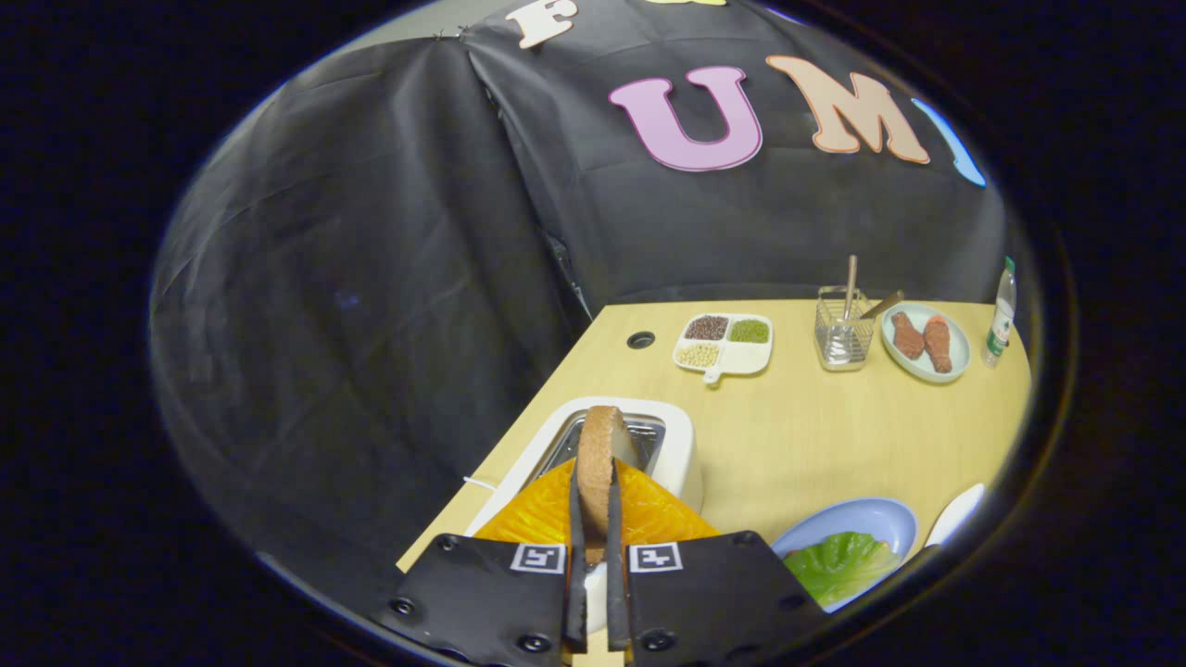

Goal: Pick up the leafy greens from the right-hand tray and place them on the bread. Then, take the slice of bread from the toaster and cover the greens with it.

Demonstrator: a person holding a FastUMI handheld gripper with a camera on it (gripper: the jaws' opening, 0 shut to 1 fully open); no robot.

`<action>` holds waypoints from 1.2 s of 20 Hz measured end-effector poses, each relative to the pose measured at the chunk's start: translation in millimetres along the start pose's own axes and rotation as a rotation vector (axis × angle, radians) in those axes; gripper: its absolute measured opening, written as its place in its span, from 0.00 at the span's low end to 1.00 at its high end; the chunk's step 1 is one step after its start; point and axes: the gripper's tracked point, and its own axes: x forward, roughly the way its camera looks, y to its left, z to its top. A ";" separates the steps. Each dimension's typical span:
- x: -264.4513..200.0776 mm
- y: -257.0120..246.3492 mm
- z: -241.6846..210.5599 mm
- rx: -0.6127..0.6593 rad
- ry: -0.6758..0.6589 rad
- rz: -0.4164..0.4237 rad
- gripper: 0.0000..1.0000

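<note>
A pale wooden table [797,435] sits in a booth walled with black cloth [371,278]. The gripper [595,519] has its fingers nearly together, clamped on a slice of bread [598,449] standing on edge over the white toaster [681,445]. The slice looks brown-crusted and thin. Beside them, leafy greens [839,563] lie on a blue plate [871,516]. Beyond stands a divided dish [724,345].

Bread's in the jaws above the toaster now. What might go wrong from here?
1. The gripper pinches the bread slice only by its thin edge, so it may pivot or slip.
2. The white toaster sits directly beneath; a drop likely lands back in it.
3. The greens lie low beside the jaws, partly hidden.
</note>
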 end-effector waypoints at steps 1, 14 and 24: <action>-5.9 1.3 4.8 0.002 -0.014 0.007 0.11; -112.3 -55.9 57.6 0.010 -0.193 -0.040 0.11; -120.1 -156.3 -33.0 0.282 -0.095 0.024 0.11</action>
